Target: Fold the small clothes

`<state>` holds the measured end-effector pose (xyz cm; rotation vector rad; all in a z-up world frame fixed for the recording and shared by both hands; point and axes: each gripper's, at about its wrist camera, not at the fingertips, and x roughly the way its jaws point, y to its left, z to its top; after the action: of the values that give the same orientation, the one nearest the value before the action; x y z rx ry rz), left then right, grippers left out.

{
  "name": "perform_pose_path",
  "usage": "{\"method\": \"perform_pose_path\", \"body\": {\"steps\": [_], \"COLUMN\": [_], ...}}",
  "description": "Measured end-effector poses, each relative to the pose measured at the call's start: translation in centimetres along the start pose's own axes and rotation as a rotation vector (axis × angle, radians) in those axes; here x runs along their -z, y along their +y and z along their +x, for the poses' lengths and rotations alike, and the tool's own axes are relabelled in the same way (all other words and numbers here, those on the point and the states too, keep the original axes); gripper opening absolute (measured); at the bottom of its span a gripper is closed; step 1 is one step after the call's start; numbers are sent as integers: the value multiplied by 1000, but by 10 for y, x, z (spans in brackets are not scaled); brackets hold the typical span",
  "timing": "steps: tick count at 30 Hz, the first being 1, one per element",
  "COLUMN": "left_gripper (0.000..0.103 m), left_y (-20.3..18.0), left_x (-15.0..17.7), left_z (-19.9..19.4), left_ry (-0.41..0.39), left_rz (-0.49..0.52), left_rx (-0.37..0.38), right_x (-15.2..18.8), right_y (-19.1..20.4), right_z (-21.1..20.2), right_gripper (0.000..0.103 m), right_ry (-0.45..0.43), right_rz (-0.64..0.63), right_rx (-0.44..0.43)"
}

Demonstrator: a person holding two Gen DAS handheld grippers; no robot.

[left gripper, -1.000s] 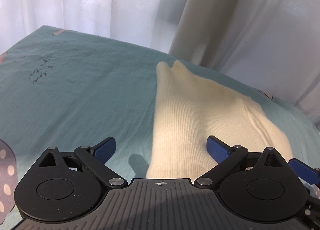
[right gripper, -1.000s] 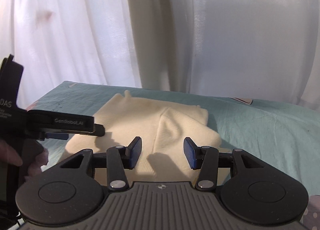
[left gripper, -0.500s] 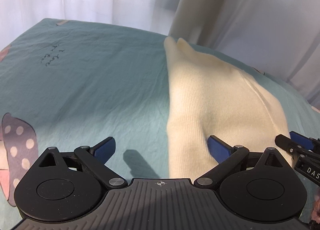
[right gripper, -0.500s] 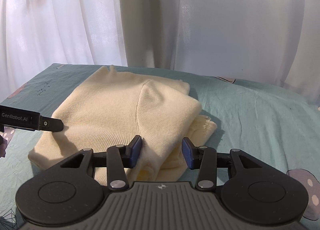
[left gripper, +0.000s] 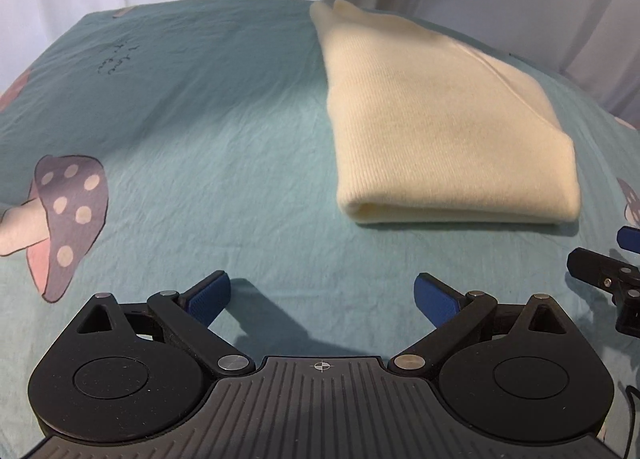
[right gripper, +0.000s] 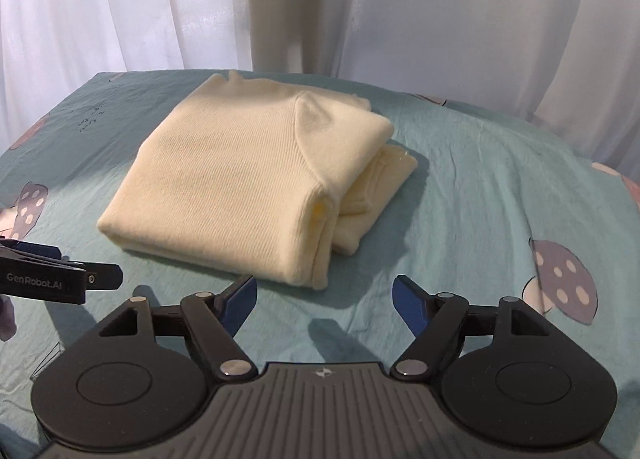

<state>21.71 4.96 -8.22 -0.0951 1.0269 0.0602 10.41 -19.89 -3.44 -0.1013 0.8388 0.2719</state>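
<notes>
A cream knit garment lies folded into a thick rectangle on the teal sheet; in the right wrist view the garment shows stacked layers at its right edge. My left gripper is open and empty, held back from the garment's near fold. My right gripper is open and empty, just short of the garment's near corner. The right gripper's tip shows at the right edge of the left wrist view; the left gripper's tip shows at the left of the right wrist view.
The teal sheet has mushroom prints and some dark handwriting. White curtains hang close behind the far edge of the surface.
Both grippers have pulled back from the garment toward the near side. The right gripper has opened wider and let go of the cloth. The garment now lies folded and free.
</notes>
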Motion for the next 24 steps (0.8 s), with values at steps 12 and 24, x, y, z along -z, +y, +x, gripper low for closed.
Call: {"method": "perform_pose_path", "body": {"steps": [12, 24], "left_gripper": [102, 102], "left_y": [-11, -19], "left_x": [8, -15], "left_z": [-16, -10], "left_ry": [38, 99], "left_rz": [70, 120], "left_rx": [-52, -97], "right_x": [25, 0], "right_y": [9, 23], "right_z": [-14, -4], "right_gripper": [99, 99], "right_ry": [171, 288], "right_rz": [111, 86], "right_rx": [2, 94]}}
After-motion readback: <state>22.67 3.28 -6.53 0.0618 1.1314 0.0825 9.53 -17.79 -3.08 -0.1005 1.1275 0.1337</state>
